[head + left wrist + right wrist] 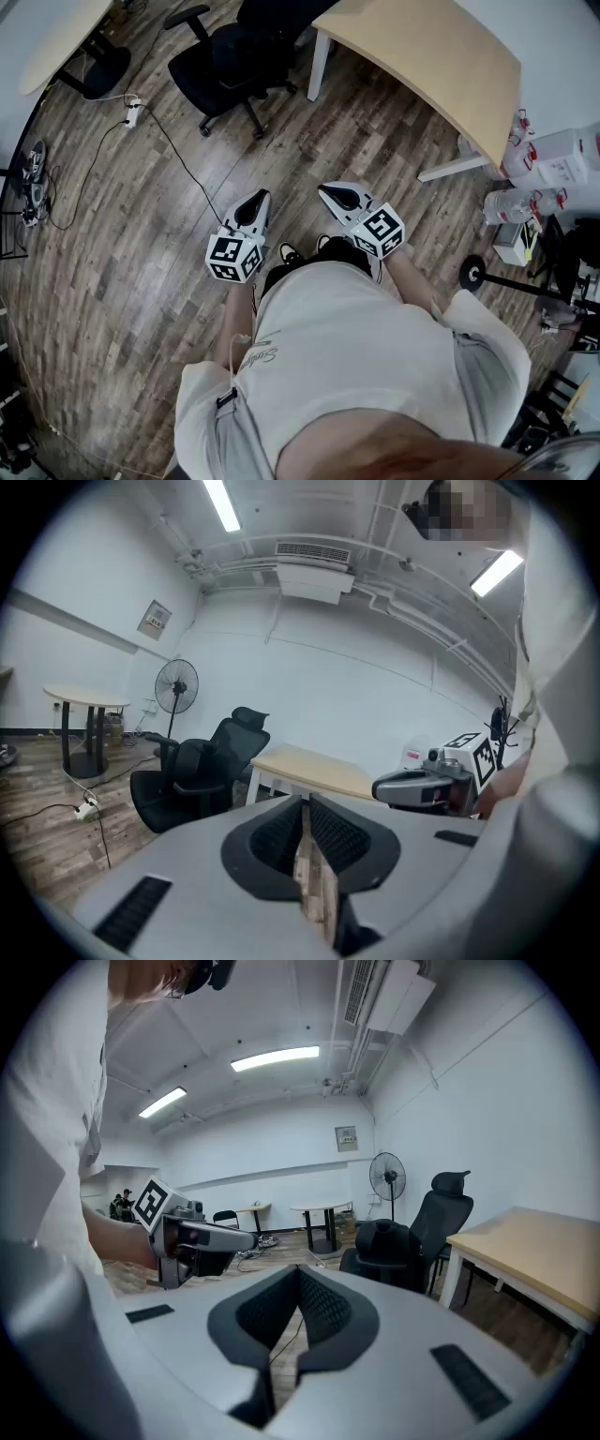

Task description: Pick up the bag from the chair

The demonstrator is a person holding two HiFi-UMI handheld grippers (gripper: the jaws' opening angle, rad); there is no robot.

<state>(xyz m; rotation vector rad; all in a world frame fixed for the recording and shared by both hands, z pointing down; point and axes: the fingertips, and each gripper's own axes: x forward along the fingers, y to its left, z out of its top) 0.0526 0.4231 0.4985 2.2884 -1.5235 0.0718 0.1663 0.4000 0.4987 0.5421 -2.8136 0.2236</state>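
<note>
1. Left gripper (255, 200) is in my left hand. Its two jaws are shut tight together, and nothing is between them.
2. My right gripper (331, 193) is the same. Its jaws are closed on each other and it holds nothing.
3. I hold both grippers side by side in front of my tummy. They are close but not touching. In the head view their tips point to 12 o'clock and tip down a little.
4. The bag (389, 1241) is black and looks round. It sits on the seat of the black chair (453, 1208).
5. In the head view the chair is at 11 o'clock from my grippers, well apart from them. I cannot pick the bag out there, because it is black on black.
6. A light wood table (441, 56) with white legs is at 1 o'clock, just beside the chair.
7. A white power strip (132, 114) lies on the wood floor (141, 244) at 10 o'clock. Its black cord (183, 164) runs across the floor toward my left gripper.
8. A fan (176, 688) stands by the wall. In the left gripper view it is at 11 o'clock from the chair.
9. White jugs (561, 157) with red tops sit at 3 o'clock in the head view, past the end of the table.
</note>
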